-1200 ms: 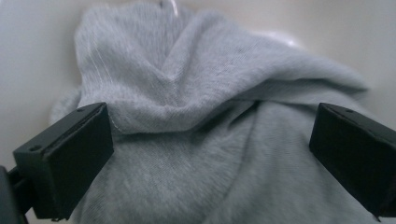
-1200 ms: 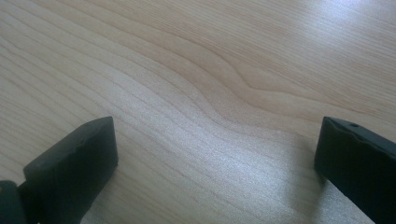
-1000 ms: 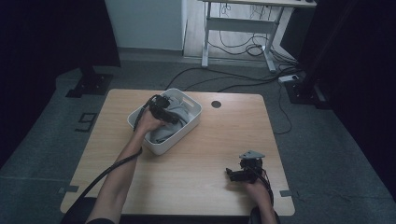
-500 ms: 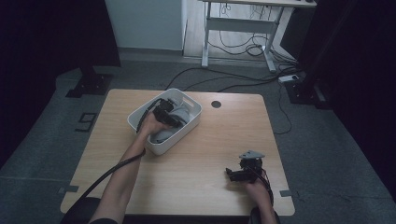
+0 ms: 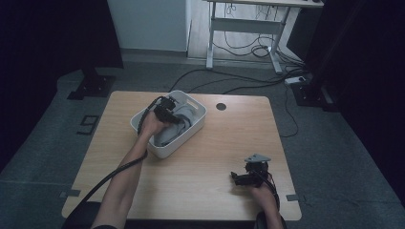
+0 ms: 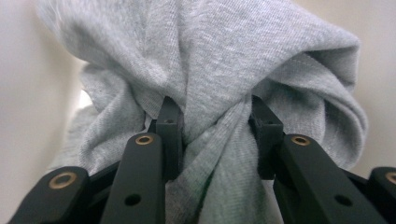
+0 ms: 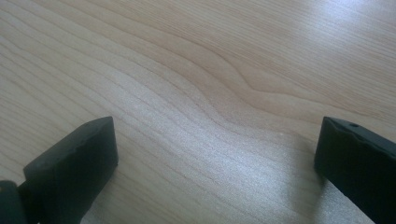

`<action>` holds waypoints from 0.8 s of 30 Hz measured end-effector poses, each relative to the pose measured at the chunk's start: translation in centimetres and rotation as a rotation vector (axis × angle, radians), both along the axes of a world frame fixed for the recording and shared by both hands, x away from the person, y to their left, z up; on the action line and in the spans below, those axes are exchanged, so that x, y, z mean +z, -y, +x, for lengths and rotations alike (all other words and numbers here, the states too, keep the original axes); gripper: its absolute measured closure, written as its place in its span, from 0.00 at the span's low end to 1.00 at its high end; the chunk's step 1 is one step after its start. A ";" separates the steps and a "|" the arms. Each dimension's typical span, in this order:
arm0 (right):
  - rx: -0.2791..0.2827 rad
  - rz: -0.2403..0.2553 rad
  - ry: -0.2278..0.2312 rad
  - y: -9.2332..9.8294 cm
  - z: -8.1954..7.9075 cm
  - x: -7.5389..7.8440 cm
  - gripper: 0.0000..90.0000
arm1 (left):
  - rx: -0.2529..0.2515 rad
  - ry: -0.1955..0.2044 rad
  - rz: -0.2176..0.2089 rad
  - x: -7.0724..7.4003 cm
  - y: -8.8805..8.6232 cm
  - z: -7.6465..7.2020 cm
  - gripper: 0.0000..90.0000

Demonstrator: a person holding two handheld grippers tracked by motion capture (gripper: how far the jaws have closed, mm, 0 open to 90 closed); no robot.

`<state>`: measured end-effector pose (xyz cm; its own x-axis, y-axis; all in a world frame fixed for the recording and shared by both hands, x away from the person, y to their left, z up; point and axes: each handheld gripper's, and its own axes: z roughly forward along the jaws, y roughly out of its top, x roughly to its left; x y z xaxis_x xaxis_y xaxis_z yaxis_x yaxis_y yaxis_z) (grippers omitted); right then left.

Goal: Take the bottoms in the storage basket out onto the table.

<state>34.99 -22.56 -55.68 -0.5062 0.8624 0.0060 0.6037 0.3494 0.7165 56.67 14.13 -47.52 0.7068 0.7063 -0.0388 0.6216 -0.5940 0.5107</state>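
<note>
- Grey knitted cotton garment (image 6: pixel 210 70), crumpled into a bundle, lies inside the white rectangular plastic bin (image 5: pixel 198 110) at the far left of the pale wooden counter (image 5: pixel 210 157).
- Left hand-held gripper (image 5: pixel 167 109) reaches down into the bin; its jaws have just been closing, and the left gripper view shows a gathered fold of the fabric pinched between the two black pads (image 6: pixel 169 122).
- Right hand-held gripper (image 5: pixel 248 175) rests near the front right edge of the counter, well apart from the bin; its jaws stand spread over bare wood grain, with nothing between them.
- Step in hand, as judged: securing a grip on the garment in order to take it out of the bin.
- Next move, as judged: a straight lift clear of the bin's rim, with the pinch kept firm, since only one fold is caught and the loose remainder may drag on the wall or tip the light bin.
- The free right hand-held gripper could steady the bin or take a second hold once the cloth hangs clear.
</note>
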 end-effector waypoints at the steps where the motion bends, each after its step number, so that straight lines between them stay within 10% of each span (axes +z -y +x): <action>1: 0.000 0.000 -0.001 0.0 0.0 0.0 0.00 | 0.000 0.018 -0.026 0.8 -0.3 -0.2 0.71; 24: 0.001 0.001 -0.002 0.0 0.0 0.0 0.00 | -0.023 0.192 -0.166 9.5 -2.5 -3.6 0.71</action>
<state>34.97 -22.54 -55.68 -0.5071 0.8618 0.0074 0.6045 0.3496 0.7158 53.10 16.62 -38.05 0.7280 0.6854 -0.0163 0.4912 -0.5048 0.7099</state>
